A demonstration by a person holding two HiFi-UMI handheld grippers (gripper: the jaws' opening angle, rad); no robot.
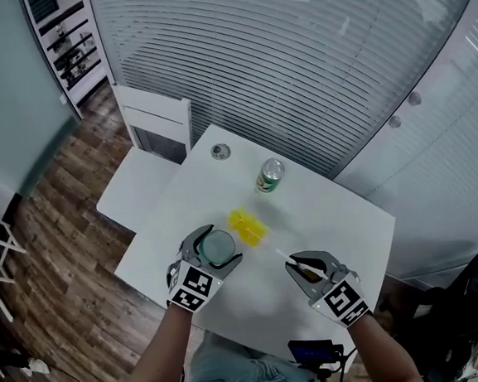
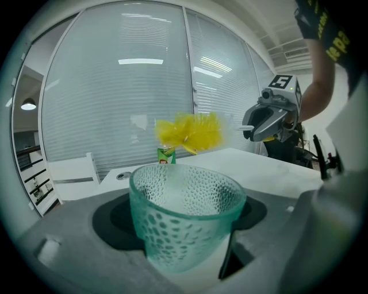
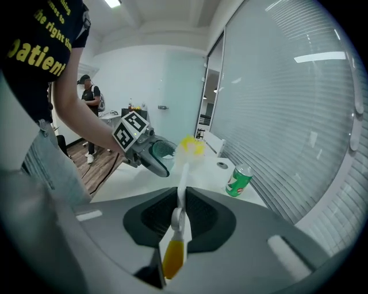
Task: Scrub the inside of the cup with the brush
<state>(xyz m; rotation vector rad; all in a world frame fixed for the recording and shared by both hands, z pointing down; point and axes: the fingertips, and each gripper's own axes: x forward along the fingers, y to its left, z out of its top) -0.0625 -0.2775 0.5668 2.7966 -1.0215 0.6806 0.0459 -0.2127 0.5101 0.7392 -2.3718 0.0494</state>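
Closest to us, between the jaws of the left gripper (image 1: 216, 244), sits the cup (image 2: 185, 212), a pale green glass with a dimpled wall. The jaws clench its lower half from both sides, and its open mouth rises past the jaw tips. Its inside shows only the dimpled glass.

Between the jaws of the right gripper (image 1: 300, 265) we see the brush (image 3: 181, 189). They are clamped on its thin white handle, whose orange-yellow end lies back in the throat of the jaws while the shaft runs straight out past the tips. Out at the far end is the yellow bristle head (image 2: 190, 131). It hangs just beyond the cup's rim, outside the glass; we cannot tell whether it touches the rim. From the right gripper view, the cup's mouth is tipped toward these jaws.

Further out from both pairs of jaws stands a green can (image 1: 269, 175), upright on the white table (image 1: 342, 227) and well apart from cup and brush. Its silver top faces up, and we cannot tell what is in it. Past the can, near the table's far edge, lies a small round metal piece (image 1: 220, 152). Beyond that edge stands a white chair (image 1: 149, 165), against a wall of pale slatted blinds (image 1: 294, 56).
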